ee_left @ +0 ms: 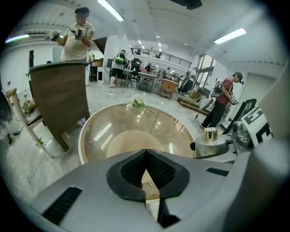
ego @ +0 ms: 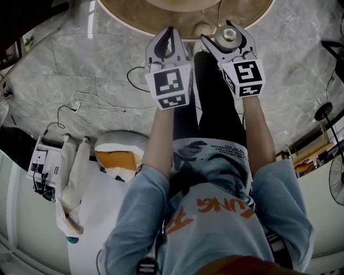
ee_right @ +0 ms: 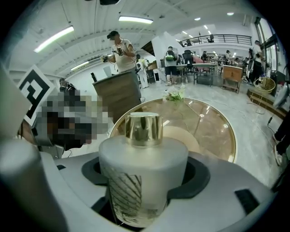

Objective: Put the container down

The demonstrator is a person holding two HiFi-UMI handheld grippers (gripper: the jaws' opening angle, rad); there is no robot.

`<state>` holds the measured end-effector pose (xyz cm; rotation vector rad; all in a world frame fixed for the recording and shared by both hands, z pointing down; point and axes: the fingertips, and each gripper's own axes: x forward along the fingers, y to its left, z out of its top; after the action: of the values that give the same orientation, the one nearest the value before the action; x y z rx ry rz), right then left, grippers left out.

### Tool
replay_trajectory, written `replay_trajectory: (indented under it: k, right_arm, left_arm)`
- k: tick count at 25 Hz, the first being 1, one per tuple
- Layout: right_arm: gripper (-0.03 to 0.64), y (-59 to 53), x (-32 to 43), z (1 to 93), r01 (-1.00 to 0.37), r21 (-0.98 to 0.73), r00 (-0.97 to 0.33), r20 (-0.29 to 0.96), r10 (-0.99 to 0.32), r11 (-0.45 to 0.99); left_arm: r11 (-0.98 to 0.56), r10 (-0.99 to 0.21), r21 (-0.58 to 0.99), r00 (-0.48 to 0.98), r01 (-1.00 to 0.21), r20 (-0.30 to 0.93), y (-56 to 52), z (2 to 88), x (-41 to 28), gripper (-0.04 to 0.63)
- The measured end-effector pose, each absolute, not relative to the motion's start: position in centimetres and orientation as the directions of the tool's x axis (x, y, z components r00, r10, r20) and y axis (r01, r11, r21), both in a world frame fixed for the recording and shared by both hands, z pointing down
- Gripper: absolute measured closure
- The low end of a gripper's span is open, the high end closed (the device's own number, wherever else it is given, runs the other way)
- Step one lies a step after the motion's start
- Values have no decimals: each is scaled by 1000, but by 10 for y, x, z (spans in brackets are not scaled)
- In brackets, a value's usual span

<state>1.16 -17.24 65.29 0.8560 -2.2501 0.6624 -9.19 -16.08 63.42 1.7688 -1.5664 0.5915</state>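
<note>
The container (ee_right: pixel 141 174) is a frosted white bottle with a gold cap and a hatched label. My right gripper (ee_right: pixel 144 176) is shut on it, jaws clasping its body, upright. In the head view the container (ego: pixel 228 35) shows from above between the right gripper's (ego: pixel 227 38) jaws, near the edge of the round glass-topped table (ego: pixel 134 13). My left gripper (ego: pixel 167 38) is beside it on the left, shut, with nothing held. The left gripper (ee_left: pixel 146 170) view shows its pads meeting, the table (ee_left: pixel 131 131) ahead and the container (ee_left: pixel 209 138) at right.
A brown wooden chair (ee_left: pixel 59 97) stands left of the table. A small sprig of flowers (ee_right: pixel 174 95) lies on the table's far side. Cables (ego: pixel 97 107) trail over the marble floor. Several people stand in the hall behind, one with grippers (ee_right: pixel 118 50).
</note>
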Motion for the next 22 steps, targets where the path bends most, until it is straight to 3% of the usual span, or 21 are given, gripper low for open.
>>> replay_trajectory:
  k: [9, 22]
  right_arm:
    - [261, -185, -12, 702, -611, -90, -592, 712, -378, 786]
    - [261, -225, -60, 722, -517, -60, -665, 657, -356, 854]
  left_arm:
    - [-39, -648, 195, 174, -980, 742, -182, 673, -92, 571]
    - [-2, -638, 191, 148, -982, 756, -201, 694, -119, 571]
